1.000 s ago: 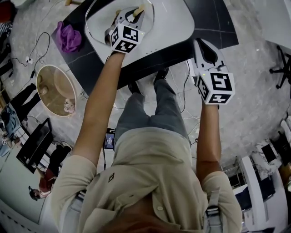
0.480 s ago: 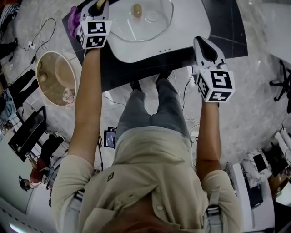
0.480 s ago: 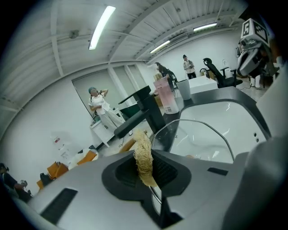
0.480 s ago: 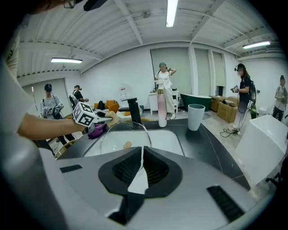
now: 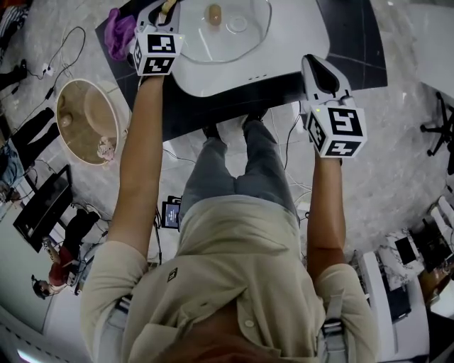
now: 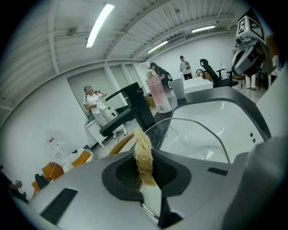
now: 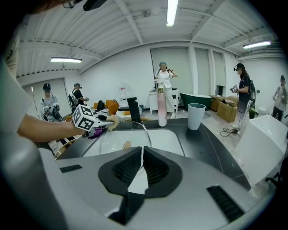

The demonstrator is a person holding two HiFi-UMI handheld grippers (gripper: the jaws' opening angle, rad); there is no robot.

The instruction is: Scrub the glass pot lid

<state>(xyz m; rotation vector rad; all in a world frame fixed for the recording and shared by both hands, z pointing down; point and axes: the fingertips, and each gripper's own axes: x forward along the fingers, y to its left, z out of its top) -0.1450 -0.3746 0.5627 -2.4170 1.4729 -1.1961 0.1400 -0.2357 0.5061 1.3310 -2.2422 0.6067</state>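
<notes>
The glass pot lid (image 5: 245,39) lies in the white sink (image 5: 298,35), its tan knob (image 5: 213,14) facing up; its rim (image 6: 204,130) also shows in the left gripper view. My left gripper (image 5: 159,14) is at the sink's left edge, beside the lid, shut on a tan loofah scrubber (image 6: 144,155) that sticks up between its jaws. My right gripper (image 5: 316,66) hangs at the counter's front right edge, away from the lid, jaws shut with nothing between them. The right gripper view shows the lid (image 7: 118,137) and the left gripper (image 7: 104,120) beyond.
A black faucet (image 7: 133,110), a pink bottle (image 7: 161,105) and a grey cup (image 7: 195,116) stand behind the sink on the dark counter (image 5: 355,42). A purple cloth (image 5: 117,32) lies left of the sink. A round wooden table (image 5: 89,127) stands on the floor at left.
My left gripper has left the spot over the lid and moved with the scrubber to the sink's left edge. The right gripper has stayed put.
</notes>
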